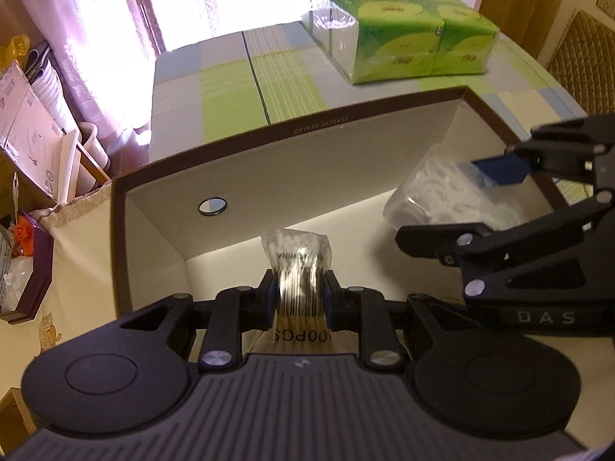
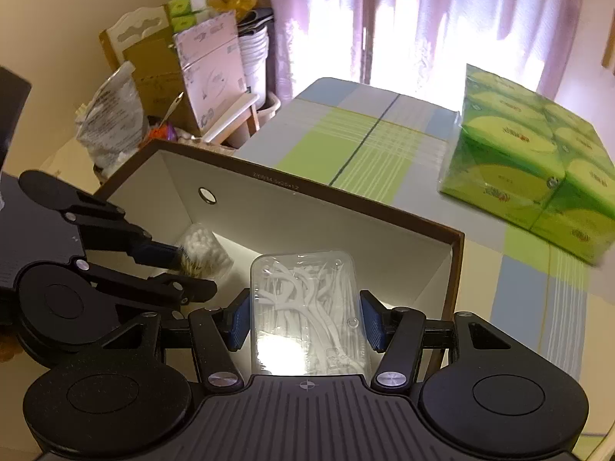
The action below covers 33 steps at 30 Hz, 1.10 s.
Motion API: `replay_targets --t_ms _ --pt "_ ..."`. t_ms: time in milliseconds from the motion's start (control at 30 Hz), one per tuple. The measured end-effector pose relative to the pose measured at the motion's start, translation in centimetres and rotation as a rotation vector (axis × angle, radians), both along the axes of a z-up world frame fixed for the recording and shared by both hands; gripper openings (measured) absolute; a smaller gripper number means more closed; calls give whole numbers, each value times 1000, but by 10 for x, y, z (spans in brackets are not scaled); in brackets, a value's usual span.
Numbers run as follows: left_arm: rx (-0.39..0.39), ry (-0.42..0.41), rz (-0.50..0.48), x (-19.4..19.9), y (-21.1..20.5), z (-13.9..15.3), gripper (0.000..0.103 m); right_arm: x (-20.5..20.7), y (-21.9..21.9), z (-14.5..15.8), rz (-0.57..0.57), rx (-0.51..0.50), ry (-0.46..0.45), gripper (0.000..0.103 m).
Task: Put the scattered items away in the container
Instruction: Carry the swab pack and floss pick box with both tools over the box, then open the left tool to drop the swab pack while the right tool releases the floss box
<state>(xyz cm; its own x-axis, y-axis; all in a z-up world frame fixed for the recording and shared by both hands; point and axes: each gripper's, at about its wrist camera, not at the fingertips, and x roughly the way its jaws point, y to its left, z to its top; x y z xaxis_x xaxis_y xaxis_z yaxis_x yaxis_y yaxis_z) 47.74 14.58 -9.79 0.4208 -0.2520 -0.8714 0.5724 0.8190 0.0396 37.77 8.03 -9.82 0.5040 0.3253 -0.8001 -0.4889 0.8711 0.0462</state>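
- Cotton swab pack (image 1: 298, 269): clear bag, clamped betw. the blue pads of the left hand-held gripper (image 1: 299, 294), lower centre of left wrist view; bag end pokes over the box interior. In right wrist view same pack (image 2: 203, 249) sits at centre left, held over the box's left end.
- Floss pick case (image 2: 305, 315): clear plastic w/ white picks, pinched at both sides by the right hand-held gripper (image 2: 305, 320), lower centre of right wrist view, above the box floor. In left wrist view the case (image 1: 442, 196) shows at right, w/ right hand-held gripper (image 1: 488, 199) around it.
- Box (image 1: 269, 176): open-top container, brown rim, white inside, round hole in far wall; fills mid frame in both views (image 2: 346, 226). Both items are over its opening; can't tell if either touches the floor.
- Desk (image 1: 230, 88): green/blue/grey plaid cloth, runs beyond box toward upper frame.
- Tissue multipack (image 1: 403, 27): green, wrapped, on desk upper right, apart from box; also right side of right wrist view (image 2: 538, 161).
- Clutter at left edge: cardboard boxes (image 2: 207, 73), stacked white buckets (image 2: 255, 57).
- Pink curtains (image 2: 423, 11) w/ bright window, top of frame.
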Motion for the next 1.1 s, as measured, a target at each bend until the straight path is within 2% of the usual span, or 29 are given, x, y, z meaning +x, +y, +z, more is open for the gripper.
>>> replay_targets --t_ms 167,200,300,733,767,800,833,933,1100 --pt "26 -9 -14 1 -4 -6 21 3 1 -1 18 -16 -1 59" --pt "28 -7 -13 1 -4 -6 24 3 0 0 23 -17 1 59" --pt "41 -19 -10 1 -3 -8 42 4 0 0 36 -13 10 59" --pt "47 -53 -32 -12 -2 5 56 -7 -10 12 68 26 21 60" --pt "47 -57 -34 -15 -2 7 57 -10 -12 14 77 34 22 66" --pt "47 -61 -35 -17 -2 9 59 -14 -14 16 86 43 18 76" --pt "48 -65 -35 -20 -1 11 62 -20 -16 20 85 51 -6 93" --pt "53 -70 -34 -31 1 14 64 -37 -19 32 118 52 -64 95" --pt "56 -57 -23 -50 7 17 65 -56 -25 44 112 66 -47 95"
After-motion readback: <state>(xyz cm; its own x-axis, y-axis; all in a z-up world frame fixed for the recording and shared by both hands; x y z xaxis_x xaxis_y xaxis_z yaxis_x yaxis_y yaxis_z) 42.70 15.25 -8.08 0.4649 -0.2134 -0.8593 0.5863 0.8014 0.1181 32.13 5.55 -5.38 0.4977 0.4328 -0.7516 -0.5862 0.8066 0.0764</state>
